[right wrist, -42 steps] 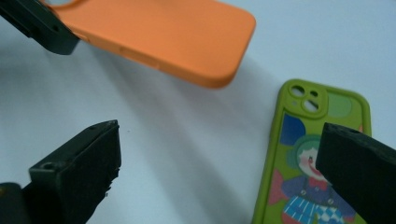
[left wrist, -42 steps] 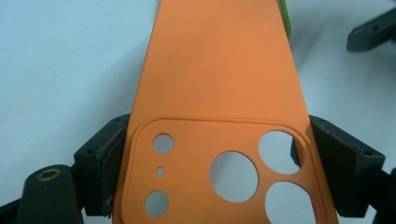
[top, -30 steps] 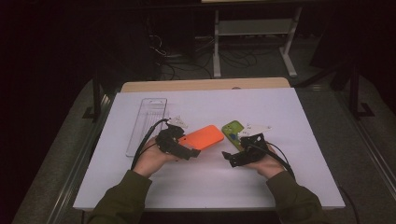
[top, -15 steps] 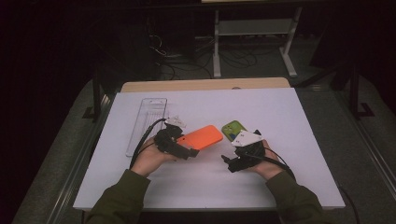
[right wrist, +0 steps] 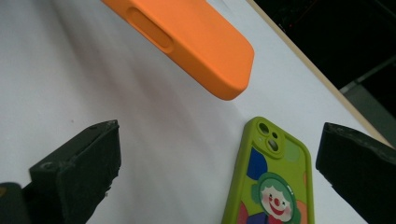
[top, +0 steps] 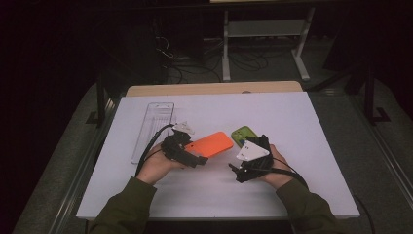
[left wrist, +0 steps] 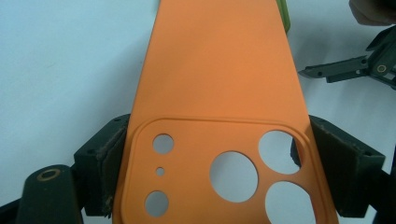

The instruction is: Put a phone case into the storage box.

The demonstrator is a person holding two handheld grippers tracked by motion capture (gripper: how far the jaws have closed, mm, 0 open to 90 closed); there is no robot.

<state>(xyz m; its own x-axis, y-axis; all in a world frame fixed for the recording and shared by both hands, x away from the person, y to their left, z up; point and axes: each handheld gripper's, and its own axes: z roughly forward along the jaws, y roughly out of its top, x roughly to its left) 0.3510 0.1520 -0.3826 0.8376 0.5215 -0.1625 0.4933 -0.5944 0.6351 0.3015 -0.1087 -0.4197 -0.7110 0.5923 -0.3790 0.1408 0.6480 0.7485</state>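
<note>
My left gripper (top: 195,152) is shut on an orange phone case (top: 210,144), clamping its camera-cutout end from both sides. In the left gripper view the case (left wrist: 219,93) runs away from my left gripper (left wrist: 224,172), back side up. A green phone case with a clown picture (top: 243,134) lies flat on the white table just past the orange one. My right gripper (top: 242,158) stands open right beside it. In the right gripper view the green case (right wrist: 273,186) lies between the wide jaws of my right gripper (right wrist: 219,172), untouched. The orange case (right wrist: 187,37) hovers above the table beyond.
A clear plastic tray (top: 153,129) lies along the left part of the white table top (top: 302,117). A wooden strip (top: 214,88) borders the far edge. Behind the table, a metal stand (top: 263,29) and cables sit on the dark floor.
My right gripper has shifted slightly left and turned a little beside the green case. My left gripper keeps the orange case in about the same place.
</note>
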